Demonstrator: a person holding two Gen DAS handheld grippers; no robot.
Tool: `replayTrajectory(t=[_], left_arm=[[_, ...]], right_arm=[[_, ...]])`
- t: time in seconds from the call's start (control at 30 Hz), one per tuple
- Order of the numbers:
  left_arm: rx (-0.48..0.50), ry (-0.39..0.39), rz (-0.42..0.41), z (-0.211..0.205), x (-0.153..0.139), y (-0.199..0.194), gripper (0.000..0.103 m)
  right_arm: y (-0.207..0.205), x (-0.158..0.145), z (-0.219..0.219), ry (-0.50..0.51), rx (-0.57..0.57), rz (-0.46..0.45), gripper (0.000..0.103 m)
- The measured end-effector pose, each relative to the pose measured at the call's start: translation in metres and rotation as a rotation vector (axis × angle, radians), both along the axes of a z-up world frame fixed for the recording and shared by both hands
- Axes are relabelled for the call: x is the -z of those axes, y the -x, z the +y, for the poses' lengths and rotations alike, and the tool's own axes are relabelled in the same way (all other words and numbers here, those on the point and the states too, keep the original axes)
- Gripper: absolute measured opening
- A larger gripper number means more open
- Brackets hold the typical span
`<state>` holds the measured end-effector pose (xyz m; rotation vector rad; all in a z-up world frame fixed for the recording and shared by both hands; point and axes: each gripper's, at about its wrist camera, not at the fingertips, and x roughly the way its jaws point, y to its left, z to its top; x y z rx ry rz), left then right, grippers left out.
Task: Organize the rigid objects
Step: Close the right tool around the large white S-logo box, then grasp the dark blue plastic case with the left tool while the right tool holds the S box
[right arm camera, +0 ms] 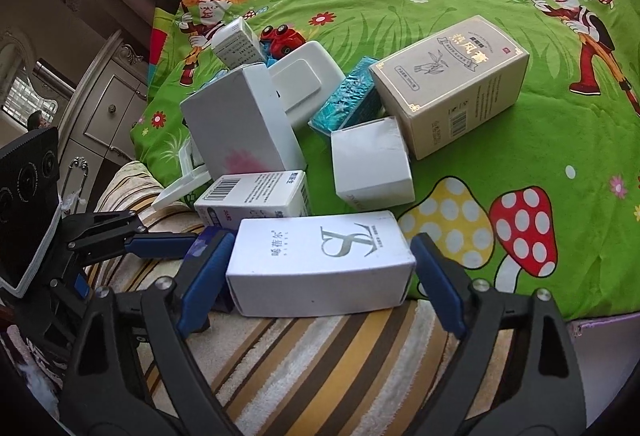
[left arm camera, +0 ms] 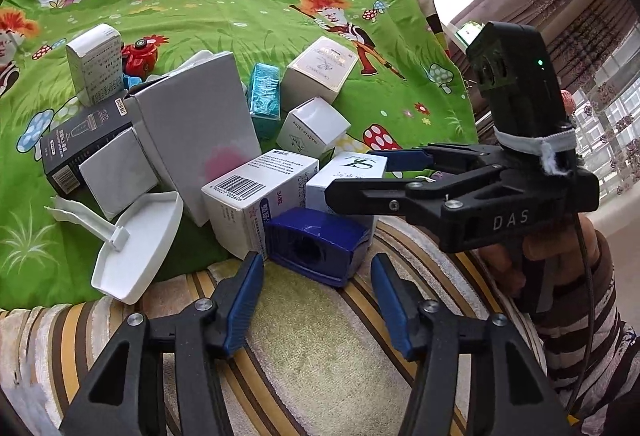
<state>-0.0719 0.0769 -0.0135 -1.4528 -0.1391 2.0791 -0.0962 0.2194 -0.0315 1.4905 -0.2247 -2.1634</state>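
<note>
A pile of boxes lies on a green cartoon cloth. My left gripper (left arm camera: 316,300) is open, just in front of a dark blue plastic piece (left arm camera: 316,244) on the striped towel (left arm camera: 320,356). My right gripper (right arm camera: 316,276) is open with its jaws on either side of a white "TS" box (right arm camera: 320,264); its left pad touches or nearly touches the box end, the right pad stands slightly apart. In the left wrist view the right gripper (left arm camera: 360,176) reaches over the same white box (left arm camera: 348,176). A barcode box (left arm camera: 256,200) sits beside it.
Around lie a large white box (left arm camera: 200,140), a black box (left arm camera: 76,144), a teal box (left arm camera: 264,96), a cream box (right arm camera: 452,84), a small white box (right arm camera: 372,164), a white plastic tray (left arm camera: 136,248) and a red toy car (right arm camera: 282,36). A cabinet (right arm camera: 104,108) stands at left.
</note>
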Motion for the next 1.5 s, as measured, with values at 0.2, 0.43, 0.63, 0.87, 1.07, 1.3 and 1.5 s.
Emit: replayTrajectory(t=[0.2, 0.43, 0.63, 0.87, 1.07, 1.3, 1.5], left_arm=[[0.003, 0.005, 0.028, 0.000, -0.004, -0.003, 0.057], [-0.016, 0.041, 0.028, 0.001, -0.003, -0.002, 0.066], [-0.012, 0.047, 0.010, -0.006, -0.001, 0.000, 0.081], [0.095, 0.033, -0.025, -0.003, 0.006, 0.009, 0.081], [0.127, 0.014, -0.026, -0.003, 0.007, 0.015, 0.081], [0.162, -0.012, -0.024, -0.002, 0.008, 0.017, 0.074], [0.179, -0.022, -0.012, 0.001, 0.005, 0.014, 0.057]], right_arm=[[-0.007, -0.006, 0.000, 0.033, -0.024, 0.022, 0.087], [-0.014, -0.010, -0.003, 0.050, -0.047, 0.044, 0.087], [-0.016, -0.011, -0.008, 0.047, -0.077, 0.056, 0.087], [-0.015, -0.011, -0.009, 0.047, -0.088, 0.054, 0.087], [-0.013, -0.011, -0.010, 0.047, -0.095, 0.055, 0.087], [-0.014, -0.011, -0.010, 0.040, -0.088, 0.060, 0.087], [-0.016, -0.013, -0.008, 0.027, -0.072, 0.072, 0.087]])
